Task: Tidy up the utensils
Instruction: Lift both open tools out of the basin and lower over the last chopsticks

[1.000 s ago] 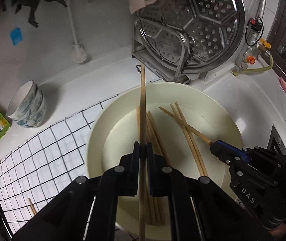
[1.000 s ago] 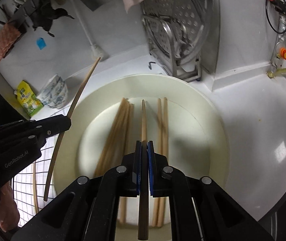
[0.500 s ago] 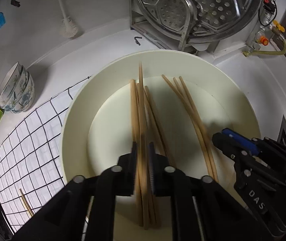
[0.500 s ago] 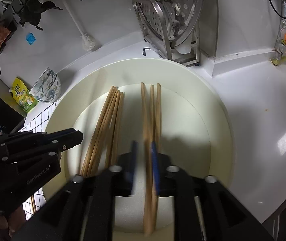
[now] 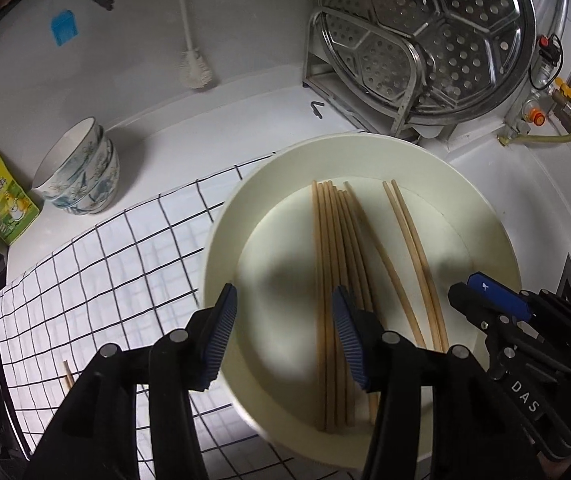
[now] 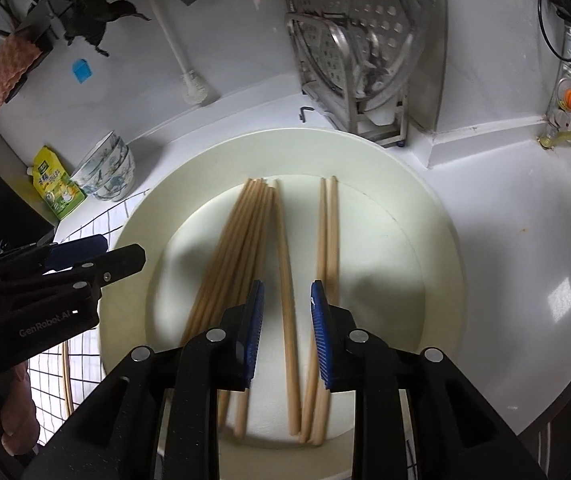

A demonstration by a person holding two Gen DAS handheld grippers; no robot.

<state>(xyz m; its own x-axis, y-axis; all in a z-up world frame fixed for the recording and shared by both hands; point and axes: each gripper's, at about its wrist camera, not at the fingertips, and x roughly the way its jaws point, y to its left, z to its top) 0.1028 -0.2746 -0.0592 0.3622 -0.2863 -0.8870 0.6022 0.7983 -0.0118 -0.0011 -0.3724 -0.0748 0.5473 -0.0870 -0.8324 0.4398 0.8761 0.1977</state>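
Bowls, white with blue flowers and stacked [image 5: 81, 176], stand far left on the white bench [image 5: 173, 120] beside a yellow-green pouch [image 5: 1, 204]. A black-gridded white cloth [image 5: 117, 264] lies between them and the round cream plastic basin [image 5: 481, 216], which rests partly on it; one wooden stick [image 5: 68, 376] lies on the cloth's near edge. Beyond the basin, a perforated steel steamer tray [image 5: 437, 28] leans in a wire rack.

Wooden chopsticks [image 5: 337, 280] lie flat in the basin, long axes running near to far: a tight bundle on the left, a single one beside it, a pair on the right [image 6: 327, 240].

The left tongs [image 5: 281, 340] have just been opening and hang released over the basin's left rim. The right tongs [image 6: 287, 336] stand parted, pads clear of the single chopstick [image 6: 287, 300] below them.
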